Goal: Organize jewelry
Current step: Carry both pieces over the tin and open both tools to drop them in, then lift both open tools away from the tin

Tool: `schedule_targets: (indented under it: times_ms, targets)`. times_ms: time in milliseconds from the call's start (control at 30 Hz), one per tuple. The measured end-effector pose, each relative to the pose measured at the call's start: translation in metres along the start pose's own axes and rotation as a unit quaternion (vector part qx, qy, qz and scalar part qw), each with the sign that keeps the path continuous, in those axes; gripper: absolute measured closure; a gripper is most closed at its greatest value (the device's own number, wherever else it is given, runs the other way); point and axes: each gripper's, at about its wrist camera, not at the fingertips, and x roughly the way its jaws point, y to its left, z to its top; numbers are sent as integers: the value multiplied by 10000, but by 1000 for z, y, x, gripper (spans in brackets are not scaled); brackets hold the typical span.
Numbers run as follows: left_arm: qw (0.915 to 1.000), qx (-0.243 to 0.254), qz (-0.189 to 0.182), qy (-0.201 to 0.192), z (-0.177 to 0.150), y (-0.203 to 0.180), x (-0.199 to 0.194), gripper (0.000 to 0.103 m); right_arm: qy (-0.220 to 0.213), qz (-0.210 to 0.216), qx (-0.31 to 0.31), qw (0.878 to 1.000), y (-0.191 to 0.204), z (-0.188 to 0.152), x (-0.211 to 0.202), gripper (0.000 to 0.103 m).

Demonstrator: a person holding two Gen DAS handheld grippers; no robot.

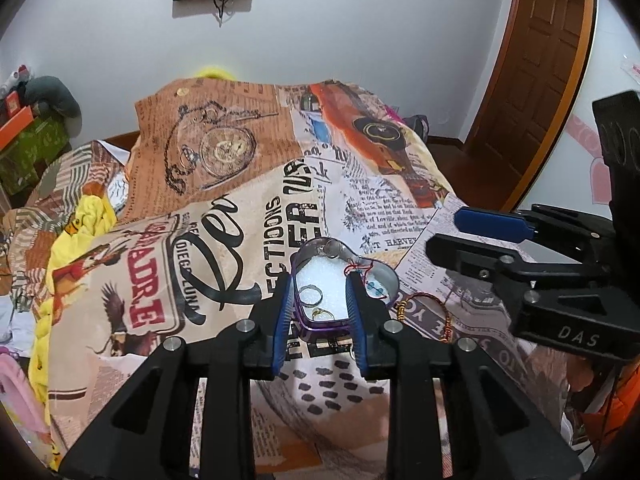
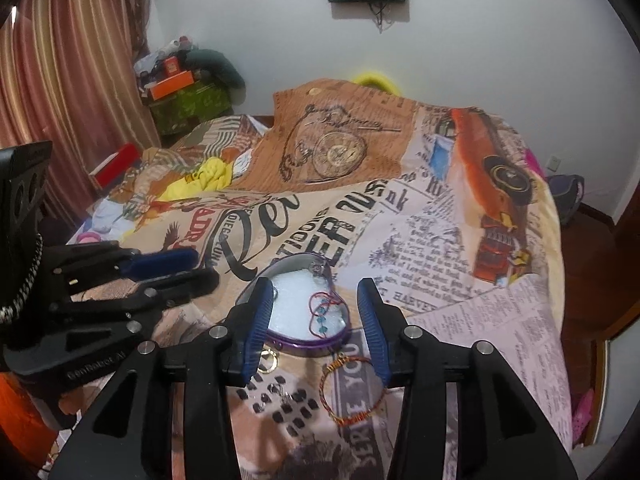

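Left gripper (image 1: 320,322) fingers masking heart-shaped box (image 1: 320,280) sides, grip perhaps loose.

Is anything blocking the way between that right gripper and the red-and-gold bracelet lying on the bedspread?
Nothing visible. The bracelet lies on bare bedspread right below the open right gripper, just outside the heart-shaped box.

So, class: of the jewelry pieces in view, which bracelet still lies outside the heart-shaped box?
The red-and-gold bangle, lying on the bedspread beside the box; the thin beaded bracelet is inside.
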Motion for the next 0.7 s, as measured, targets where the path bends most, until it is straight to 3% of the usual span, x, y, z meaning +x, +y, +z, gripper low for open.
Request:
schedule_targets:
  times_ms: [333, 500, 700]
  targets:
    - [9999, 99, 18, 37, -9, -7, -14, 77, 19, -368, 219, 9991, -17, -21, -23, 63]
    - [9998, 96, 8, 158, -17, -8, -9, 70, 188, -513, 455, 9975, -33, -38, -24, 63]
    - [9991, 141, -14, 390, -29, -10, 5, 70, 505, -652, 613, 9947, -46, -59, -14, 63]
